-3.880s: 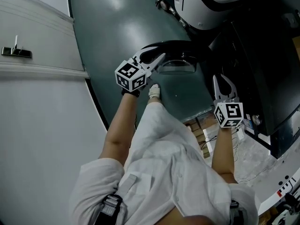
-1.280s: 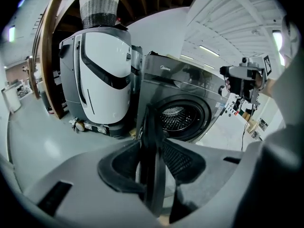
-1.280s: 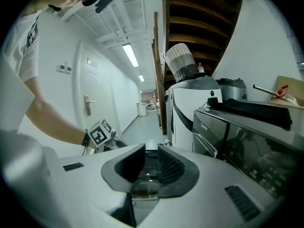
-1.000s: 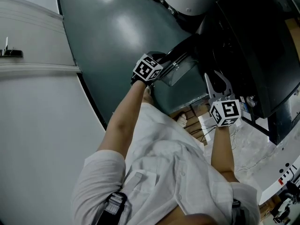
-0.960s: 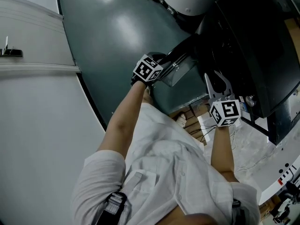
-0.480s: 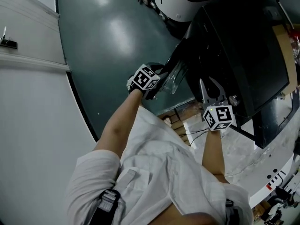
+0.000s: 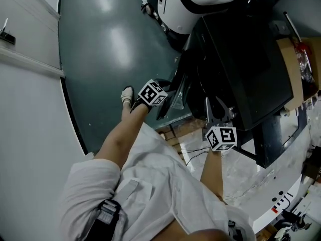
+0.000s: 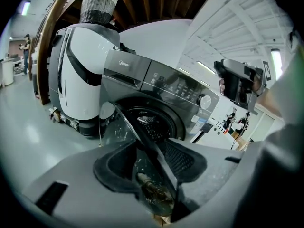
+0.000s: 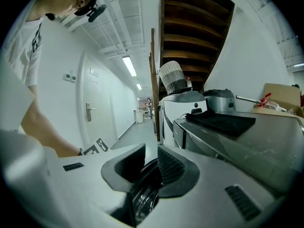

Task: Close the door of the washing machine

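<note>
Step in hand, as I judge it: swinging the door [image 8: 122, 127] shut. It stands ajar beside the washing machine [image 8: 166, 87].
Left gripper [image 8: 152, 163]: jaws opening, door rim between them.
Right gripper [image 7: 216, 104]: jaws apart, empty.
Next: press the door until it latches.

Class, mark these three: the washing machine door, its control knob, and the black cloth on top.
washing machine door [image 8: 148, 144], left gripper view, dark rim.
control knob [image 8: 204, 101], left gripper view, its face.
black cloth [image 9: 221, 121], right gripper view, its middle.

the dark round glass washing machine door [image 8: 142, 143] is running off the left gripper view's bottom edge; the grey control panel [image 8: 178, 82] is showing print too small to read.
</note>
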`<state>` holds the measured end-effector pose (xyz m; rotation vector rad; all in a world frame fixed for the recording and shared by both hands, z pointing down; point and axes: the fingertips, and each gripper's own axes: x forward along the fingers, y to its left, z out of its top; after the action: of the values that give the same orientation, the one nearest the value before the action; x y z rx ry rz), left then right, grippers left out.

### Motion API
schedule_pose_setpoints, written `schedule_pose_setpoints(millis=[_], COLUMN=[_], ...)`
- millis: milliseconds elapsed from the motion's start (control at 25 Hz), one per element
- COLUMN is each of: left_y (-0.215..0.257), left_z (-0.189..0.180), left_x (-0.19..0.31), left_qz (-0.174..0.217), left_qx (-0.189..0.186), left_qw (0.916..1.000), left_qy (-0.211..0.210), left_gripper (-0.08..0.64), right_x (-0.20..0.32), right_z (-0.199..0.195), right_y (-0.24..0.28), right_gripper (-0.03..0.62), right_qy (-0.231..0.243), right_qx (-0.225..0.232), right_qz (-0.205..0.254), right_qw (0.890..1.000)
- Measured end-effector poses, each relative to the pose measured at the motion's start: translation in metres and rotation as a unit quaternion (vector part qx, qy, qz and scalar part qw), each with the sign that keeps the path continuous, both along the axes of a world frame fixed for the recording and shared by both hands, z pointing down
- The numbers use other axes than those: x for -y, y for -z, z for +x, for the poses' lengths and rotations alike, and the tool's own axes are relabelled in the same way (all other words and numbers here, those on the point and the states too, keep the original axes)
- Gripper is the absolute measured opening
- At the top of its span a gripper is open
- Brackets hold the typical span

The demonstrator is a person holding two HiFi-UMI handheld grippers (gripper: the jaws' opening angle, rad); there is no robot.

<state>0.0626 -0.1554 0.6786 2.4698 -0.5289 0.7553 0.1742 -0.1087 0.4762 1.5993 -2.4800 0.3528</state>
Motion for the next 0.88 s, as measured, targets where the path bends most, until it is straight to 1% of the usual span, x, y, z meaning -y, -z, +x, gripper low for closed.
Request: schedule_pose_setpoints(millis=[200, 320, 480, 560, 880], left_y=[0.003, 0.004, 0.006, 0.008, 0.008], left_z=[0.026, 0.042, 0.059, 0.066, 0.1], left_x=[-0.011, -0.016, -0.024, -0.027, -0.029], left_qz=[-0.002, -0.002, -0.006, -0.006, 0.008], left_qx=[-0.015, -0.024, -0.033, -0.035, -0.016], left_qw=[0.9999, 0.9997, 0.9989, 0.9982, 0.9948], left_qy=[0.003, -0.005, -0.032, -0.049, -0.1], left_gripper=[0.214, 0.246, 0.295, 0.309, 0.319], right_x=[-0.013, -0.02, -0.027, -0.029, -0.04], right_z=[0.022, 0.036, 0.05, 0.055, 0.075], right_y=[0.005, 0.006, 0.007, 0.007, 0.003], right_gripper=[0.097, 0.097, 0.097, 0.097, 0.097], right_qy=[-0.012, -0.021, -0.033, -0.038, -0.061], right_qx=[-0.002, -0.002, -0.004, -0.005, -0.001], right_qz=[0.002, 0.002, 0.002, 0.001, -0.002], right_qw=[1.0, 1.0, 0.999, 0.999, 0.998])
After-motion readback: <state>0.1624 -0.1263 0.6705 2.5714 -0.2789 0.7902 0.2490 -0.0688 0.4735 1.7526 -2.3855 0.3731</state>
